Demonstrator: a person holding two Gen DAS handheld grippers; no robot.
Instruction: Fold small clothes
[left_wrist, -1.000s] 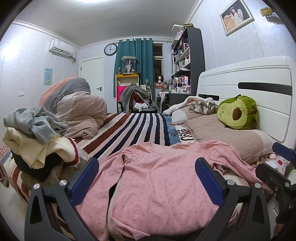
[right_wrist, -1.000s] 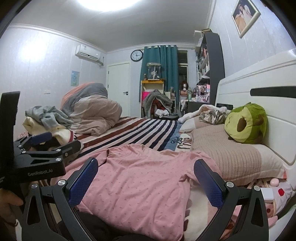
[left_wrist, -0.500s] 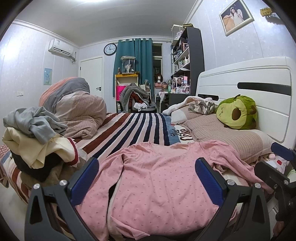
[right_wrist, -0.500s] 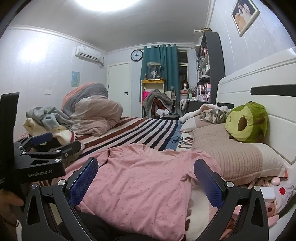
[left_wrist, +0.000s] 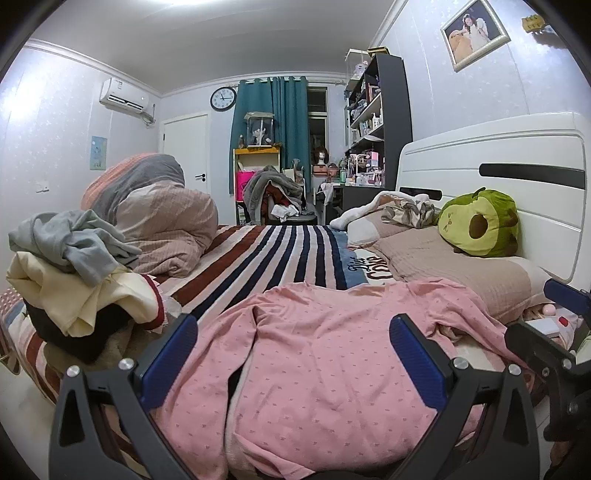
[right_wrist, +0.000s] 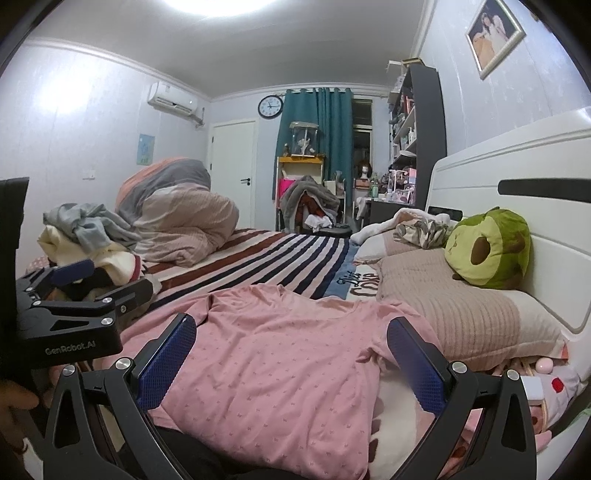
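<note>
A pink dotted long-sleeved top (left_wrist: 325, 362) lies spread on the striped bed, partly folded, its sleeves lying inward. It also shows in the right wrist view (right_wrist: 280, 362). My left gripper (left_wrist: 293, 354) is open and empty, hovering just over the near hem. My right gripper (right_wrist: 291, 354) is open and empty over the top's right half. The left gripper shows in the right wrist view (right_wrist: 85, 291), and the right gripper shows at the edge of the left wrist view (left_wrist: 550, 325).
A pile of unfolded clothes (left_wrist: 74, 273) sits at the bed's left edge. A bundled duvet (left_wrist: 155, 218) lies behind it. Pillows (left_wrist: 443, 266) and a green avocado plush (left_wrist: 480, 225) lie against the white headboard (left_wrist: 517, 177) on the right.
Both views have shifted only slightly. The grippers stay open and the pink top lies as before.
</note>
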